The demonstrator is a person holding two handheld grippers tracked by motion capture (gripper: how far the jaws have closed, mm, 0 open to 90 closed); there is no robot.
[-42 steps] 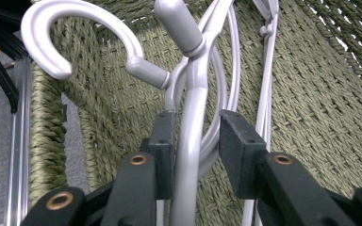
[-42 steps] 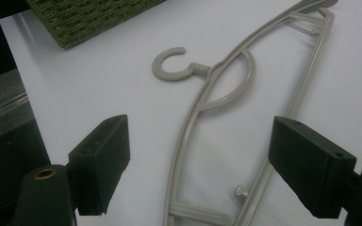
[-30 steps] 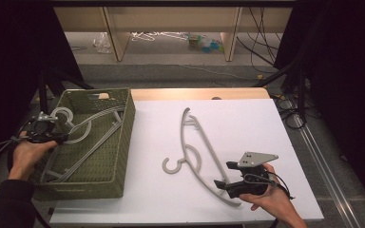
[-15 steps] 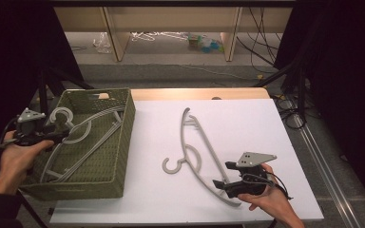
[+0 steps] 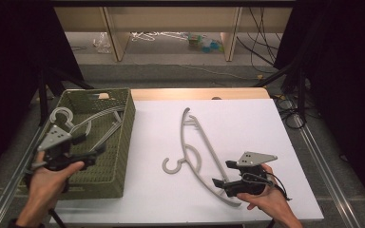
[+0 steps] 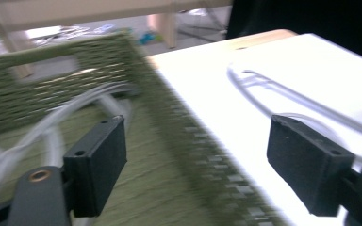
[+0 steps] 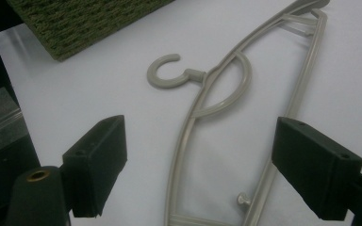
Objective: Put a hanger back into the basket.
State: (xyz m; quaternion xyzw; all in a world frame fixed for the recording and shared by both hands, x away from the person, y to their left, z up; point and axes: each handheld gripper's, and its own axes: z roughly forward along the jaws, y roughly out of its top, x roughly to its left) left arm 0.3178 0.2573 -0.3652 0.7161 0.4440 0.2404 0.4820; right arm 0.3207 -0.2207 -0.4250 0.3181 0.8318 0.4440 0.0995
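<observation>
one hanger point(image 5: 88, 124) now lies in the basket point(image 5: 123, 142); left claw point(image 5: 97, 151) just released it, right claw point(image 5: 223, 173) gapes over the surface point(image 5: 247, 118) hanger point(image 5: 197, 152).

- Your left hand point(image 5: 47, 178) holds the left tongs point(image 5: 92, 153) at the left edge of the high view, pointing right; the jaws have just been opening and stand wide apart with nothing between them.
- Your right hand point(image 5: 261, 197) holds the right tongs point(image 5: 221, 173) low at the near right, pointing left, jaws spread wide, gripping nothing.
</observation>
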